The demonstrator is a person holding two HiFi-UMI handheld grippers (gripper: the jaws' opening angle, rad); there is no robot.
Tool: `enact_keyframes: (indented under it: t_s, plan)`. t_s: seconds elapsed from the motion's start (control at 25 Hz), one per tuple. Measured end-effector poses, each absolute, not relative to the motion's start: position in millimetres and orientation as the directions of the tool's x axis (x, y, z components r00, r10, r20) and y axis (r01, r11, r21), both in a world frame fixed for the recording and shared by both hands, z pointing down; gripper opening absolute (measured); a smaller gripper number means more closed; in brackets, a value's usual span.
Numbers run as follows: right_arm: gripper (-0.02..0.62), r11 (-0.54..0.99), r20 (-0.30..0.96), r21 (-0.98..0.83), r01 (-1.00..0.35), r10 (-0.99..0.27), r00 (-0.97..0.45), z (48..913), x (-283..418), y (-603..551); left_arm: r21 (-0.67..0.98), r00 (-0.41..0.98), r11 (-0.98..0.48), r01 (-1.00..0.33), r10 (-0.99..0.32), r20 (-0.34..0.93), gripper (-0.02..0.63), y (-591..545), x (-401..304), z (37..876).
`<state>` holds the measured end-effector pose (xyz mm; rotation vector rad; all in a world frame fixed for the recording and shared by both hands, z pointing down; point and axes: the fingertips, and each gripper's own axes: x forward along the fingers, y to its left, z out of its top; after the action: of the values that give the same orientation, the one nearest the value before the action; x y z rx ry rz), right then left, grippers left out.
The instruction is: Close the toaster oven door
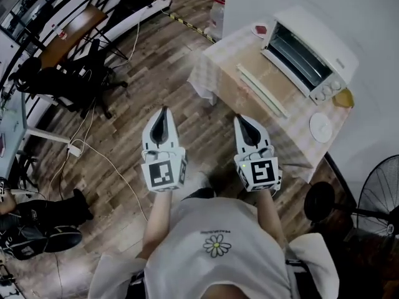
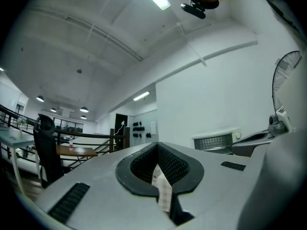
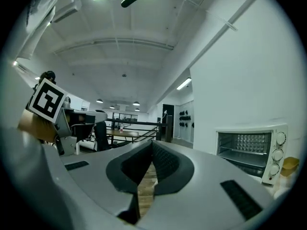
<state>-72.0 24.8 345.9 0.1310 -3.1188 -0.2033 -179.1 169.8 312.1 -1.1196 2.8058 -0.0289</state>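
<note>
The white toaster oven stands at the back of a small table with a checked cloth, against the white wall. Its door lies folded down flat, with the white handle bar at its front edge. The rack inside shows in the right gripper view, oven. The left gripper view has the oven small at the right. My left gripper and right gripper hang side by side over the wooden floor, short of the table, both shut and empty. Their tips also show in their own views: left gripper, right gripper.
A white plate and a yellow cup sit on the table right of the oven. A black fan stands at the right. An office chair and a cable with a power strip are on the floor at the left.
</note>
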Motion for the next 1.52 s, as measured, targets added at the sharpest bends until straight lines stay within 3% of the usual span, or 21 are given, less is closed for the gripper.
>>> enact_keyframes:
  t_s: [0.28, 0.8, 1.08, 1.52]
  plan:
    - [0.011, 0.984, 0.078, 0.130, -0.122, -0.133, -0.988, 363.4, -111.3, 17.8, 0.014, -0.711, 0.712, -0.702, -0.700, -0.060, 0.015, 166.2, -236.5, 334.6]
    - [0.011, 0.988, 0.077, 0.080, -0.132, -0.138, -0.987, 363.8, -136.8, 19.3, 0.010, -0.677, 0.678, -0.735, -0.733, -0.062, 0.015, 163.4, -232.9, 345.7]
    - [0.011, 0.983, 0.077, 0.114, -0.142, -0.152, -0.985, 363.5, -124.3, 13.2, 0.028, -0.649, 0.649, -0.761, -0.758, -0.063, 0.015, 145.3, -221.7, 348.0]
    - [0.011, 0.940, 0.050, 0.093, -0.329, -0.335, -0.941, 364.3, -65.0, -83.5, -0.003, -0.492, 0.493, -0.870, -0.868, -0.067, 0.015, 22.3, -182.1, 344.4]
